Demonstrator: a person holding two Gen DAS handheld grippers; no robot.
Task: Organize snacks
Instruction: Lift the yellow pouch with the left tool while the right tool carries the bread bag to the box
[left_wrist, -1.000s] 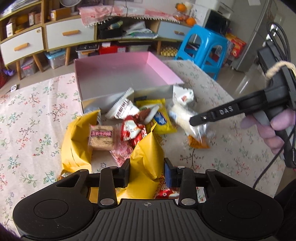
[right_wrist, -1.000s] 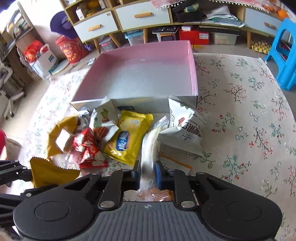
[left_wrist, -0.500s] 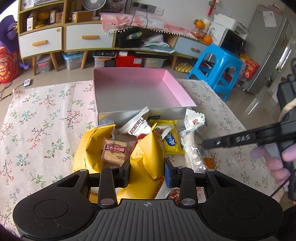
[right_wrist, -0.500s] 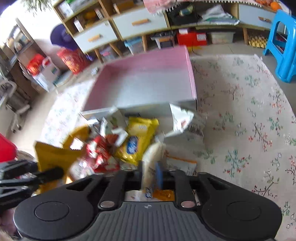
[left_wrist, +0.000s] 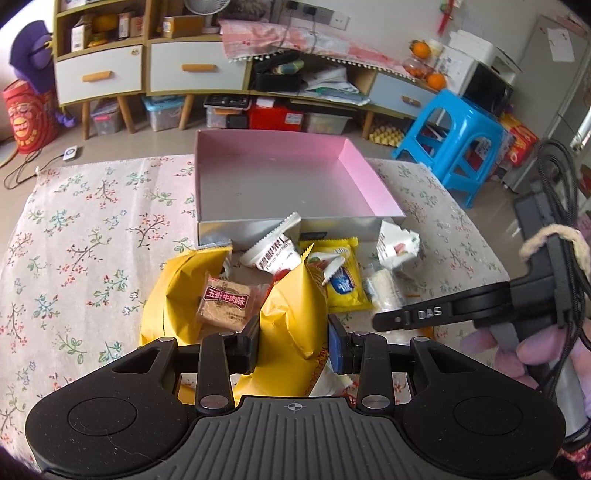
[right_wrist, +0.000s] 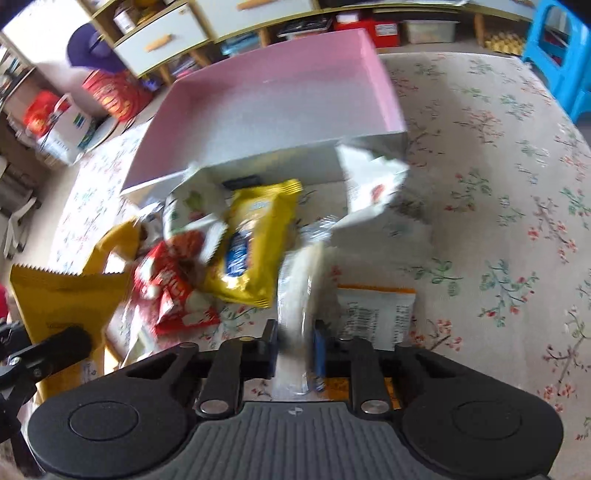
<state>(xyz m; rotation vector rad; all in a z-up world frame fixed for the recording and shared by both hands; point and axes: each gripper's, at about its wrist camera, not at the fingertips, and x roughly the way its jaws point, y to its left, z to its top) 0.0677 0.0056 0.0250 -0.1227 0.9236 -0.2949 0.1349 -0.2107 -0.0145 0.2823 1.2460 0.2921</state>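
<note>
**Gripping Two Snack Packets Ahead of Transfer to the Box**

Holding is established on both sides. The left gripper (left_wrist: 293, 341) has its fingers pinched on the near end of a yellow packet (left_wrist: 291, 306), which stands up between them. This grip is unchanged over the last second. The right gripper (right_wrist: 295, 343) has just re-closed: its fingers let go briefly, dropped slightly, and are now pressed on a clear packet of pale contents (right_wrist: 301, 291). The right-wrist view is motion-blurred, so how deeply the packet sits in the grip cannot be confirmed.

Just beyond the fingers, the remaining snacks lie in a loose heap on the table (left_wrist: 92, 236). From left to right, these are:

- a second yellow bag (left_wrist: 177, 291) with a brown biscuit pack (left_wrist: 225, 304) resting on it;
- a red packet (right_wrist: 173, 295);
- a yellow packet with a blue label (left_wrist: 341, 280);
- a white bag (left_wrist: 397, 245) at the right corner of the box.

An orange-edged white packet (right_wrist: 375, 314) lies just right of the right gripper.

Farther out, the pink box (left_wrist: 364, 171) stands open and empty, its near wall touching the heap.

Assessment: the re-grip suggests that the first hold on the clear packet was insecure. With both packets now held, the next step is likely a lift over the near wall. No snack has yet been stored.
</note>
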